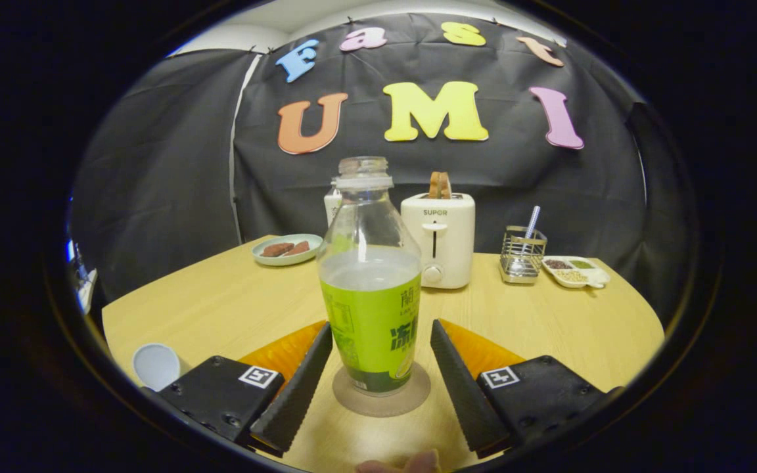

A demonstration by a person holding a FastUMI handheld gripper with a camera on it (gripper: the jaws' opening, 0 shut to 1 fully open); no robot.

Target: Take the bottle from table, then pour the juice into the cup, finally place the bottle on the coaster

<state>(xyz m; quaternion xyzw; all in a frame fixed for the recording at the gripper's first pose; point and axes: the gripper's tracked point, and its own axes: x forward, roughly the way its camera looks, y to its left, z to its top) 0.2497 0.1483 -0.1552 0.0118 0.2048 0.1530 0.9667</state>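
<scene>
Both fingers [299, 387] of the tool [382, 378] stand spread wide, flanking the upright bottle [370, 295] without touching. It rests on the coaster [382, 401], so the tool holds nothing.

Light wood surface [536, 328], rounded at the edges, warm lighting with a soft glare patch near the lower middle of the frame. Black cloth booth wall [168, 164] fills the back, creased, with a pale vertical seam left of centre. Strip of white ceiling or wall [273, 20] above the cloth at upper left. On the surface toward the back: white toaster [437, 240] with bread sticking up, centre; small plate [288, 249] with brown pieces to its left; wire holder [522, 254] with a utensil handle to its right; divided dish [576, 270] with seeds beside the holder.
</scene>
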